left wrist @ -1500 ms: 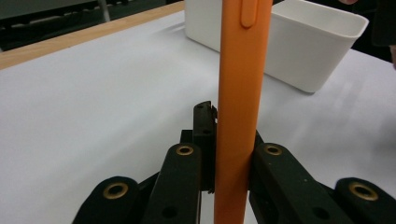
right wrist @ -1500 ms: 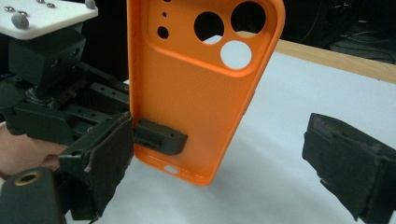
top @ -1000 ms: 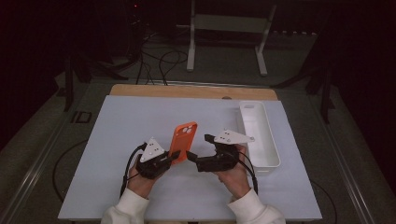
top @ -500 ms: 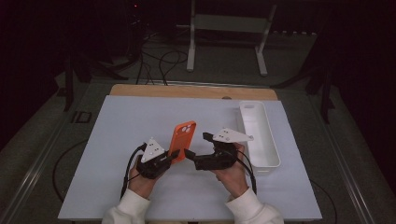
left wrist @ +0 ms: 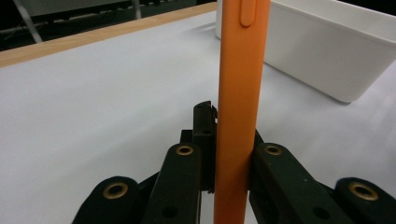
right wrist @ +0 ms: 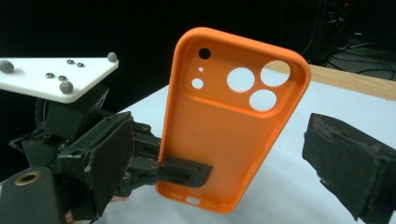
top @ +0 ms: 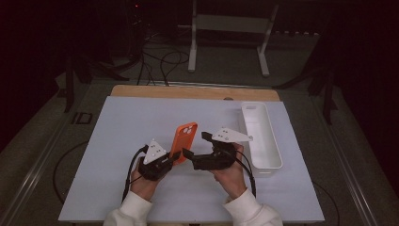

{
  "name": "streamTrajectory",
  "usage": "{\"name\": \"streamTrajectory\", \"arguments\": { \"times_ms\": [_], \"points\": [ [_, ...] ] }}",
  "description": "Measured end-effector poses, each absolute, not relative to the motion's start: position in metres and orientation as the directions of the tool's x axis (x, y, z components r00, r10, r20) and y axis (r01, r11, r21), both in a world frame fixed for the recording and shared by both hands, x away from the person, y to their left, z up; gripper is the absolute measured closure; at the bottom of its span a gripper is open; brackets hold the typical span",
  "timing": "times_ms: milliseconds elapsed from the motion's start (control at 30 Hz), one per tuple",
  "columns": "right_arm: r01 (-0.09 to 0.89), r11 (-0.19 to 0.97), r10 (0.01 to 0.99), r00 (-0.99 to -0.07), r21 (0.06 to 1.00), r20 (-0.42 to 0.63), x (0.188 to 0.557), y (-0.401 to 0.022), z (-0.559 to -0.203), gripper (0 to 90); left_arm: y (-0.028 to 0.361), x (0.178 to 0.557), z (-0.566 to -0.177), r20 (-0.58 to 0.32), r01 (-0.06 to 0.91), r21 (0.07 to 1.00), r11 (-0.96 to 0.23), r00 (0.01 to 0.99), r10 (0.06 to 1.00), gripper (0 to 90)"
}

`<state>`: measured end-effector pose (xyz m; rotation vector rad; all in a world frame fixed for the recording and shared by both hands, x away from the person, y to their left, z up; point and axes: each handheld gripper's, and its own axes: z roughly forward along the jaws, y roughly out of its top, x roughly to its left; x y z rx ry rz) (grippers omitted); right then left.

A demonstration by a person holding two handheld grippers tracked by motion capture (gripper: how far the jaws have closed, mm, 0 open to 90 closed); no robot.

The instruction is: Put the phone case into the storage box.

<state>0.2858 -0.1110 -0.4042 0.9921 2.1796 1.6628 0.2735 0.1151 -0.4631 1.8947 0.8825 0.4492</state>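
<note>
Left gripper clamped on lower end of orange phone case, held upright above white table, near white tray. Right gripper jaws apart, either side of case, not touching it.

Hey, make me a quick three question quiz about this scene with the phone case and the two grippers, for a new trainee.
1. True or false: the left gripper is shut on the orange phone case.
2. How do the right gripper's jaws stand: A open, B shut on the case?
3. What stands to the right of the case on the table?

Key
1. True.
2. A.
3. A long white tray.
</note>
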Motion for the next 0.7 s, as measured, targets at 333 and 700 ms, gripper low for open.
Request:
{"name": "streamTrajectory", "arguments": {
  "times_ms": [333,700],
  "points": [
    [0.376,0.111,0.632,-0.741,0.92,0.226,0.2862,-0.1072,-0.4029,8.7,0.1129,0.2733,-0.4649,-0.061,0.39,0.878,-0.278,0.667,0.742,85.2],
    [0.376,0.096,0.633,-0.737,0.922,0.235,0.2867,-0.1025,-0.3997,8.7,0.1115,0.2727,-0.4656,-0.059,0.389,0.877,-0.281,0.667,0.742,85.2]
  ]
}}
